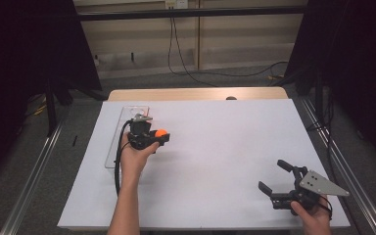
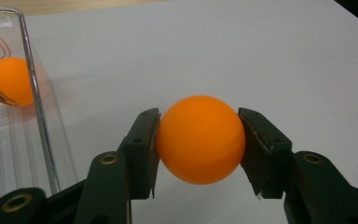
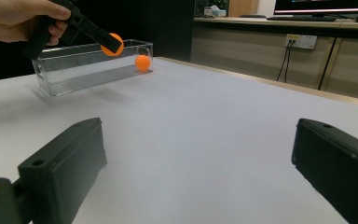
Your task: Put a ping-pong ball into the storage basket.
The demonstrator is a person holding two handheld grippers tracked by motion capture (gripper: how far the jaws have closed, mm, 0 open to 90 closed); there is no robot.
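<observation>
Holding an orange ball (image 2: 200,139) clamped between its pads, the left gripper (image 1: 157,137) hung just beside the clear tray (image 2: 42,130) — one ball (image 2: 8,81) already inside, this one not yet dropped. Right gripper (image 1: 280,177) sat well apart, jaws wide, empty.

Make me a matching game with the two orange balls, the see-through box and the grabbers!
Things:
1. held ball
2. second ball
3. clear box
4. right gripper

States:
A. fingers wide apart, nothing between them
B. lies inside the box
C. stands on the white table, near its left edge
D. squeezed between the left gripper fingers

Pairs: 1-D, 2-B, 3-C, 4-A
</observation>
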